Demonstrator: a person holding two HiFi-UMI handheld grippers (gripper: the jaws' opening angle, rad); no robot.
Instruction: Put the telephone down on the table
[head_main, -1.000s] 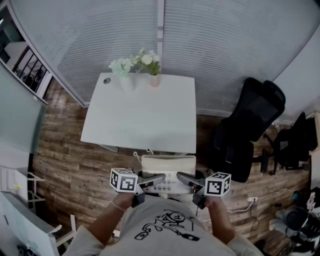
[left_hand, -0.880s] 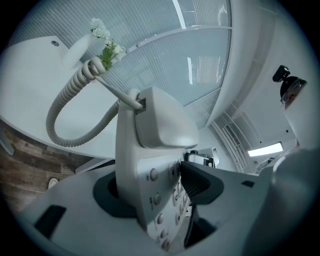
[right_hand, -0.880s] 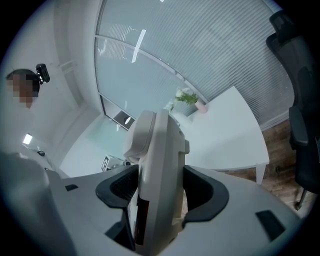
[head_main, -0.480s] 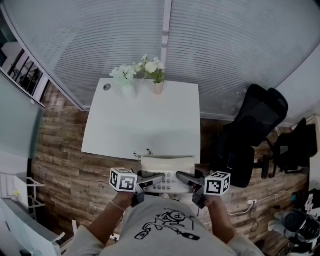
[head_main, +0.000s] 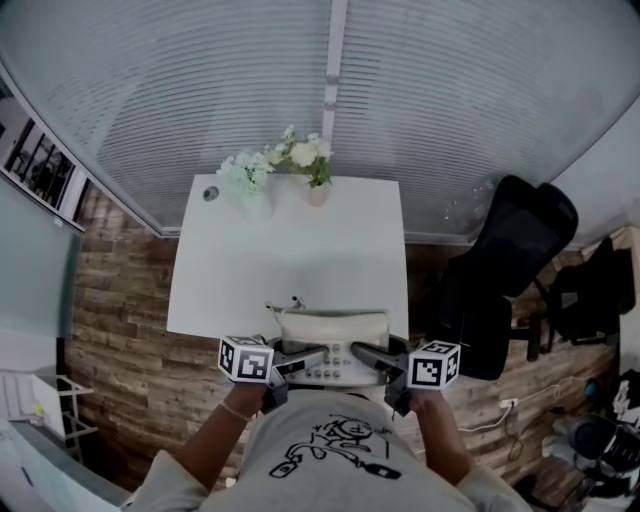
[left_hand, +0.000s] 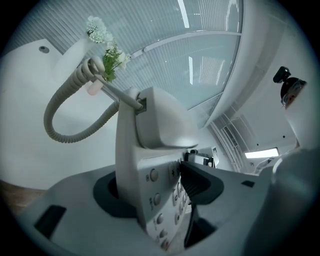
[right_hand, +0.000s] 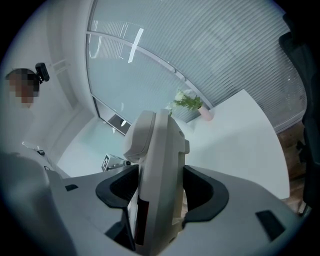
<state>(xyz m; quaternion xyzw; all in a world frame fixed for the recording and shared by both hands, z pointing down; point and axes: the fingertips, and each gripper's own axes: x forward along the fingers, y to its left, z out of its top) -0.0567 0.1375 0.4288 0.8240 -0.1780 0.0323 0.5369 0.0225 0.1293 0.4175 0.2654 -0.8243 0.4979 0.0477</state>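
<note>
At the near edge of the white table (head_main: 290, 260), right in front of the person's torso, the cream desk telephone (head_main: 335, 362) is carried between both grippers, its handset (head_main: 333, 327) seated across the far end of the body. The left gripper (head_main: 305, 360) is clenched on the telephone's left side, with one dark pad pressed on the keypad face and the other behind the casing. The right gripper (head_main: 368, 358) is clamped in the same way on the opposite side edge. A coiled cord (left_hand: 60, 117) loops out from the telephone toward the table. Two small vases of flowers (head_main: 285, 165) stand at the table's far edge, close to the window blinds (head_main: 200, 90). A black office chair (head_main: 505, 265) stands on the wooden floor (head_main: 110, 320) to the right.
</note>
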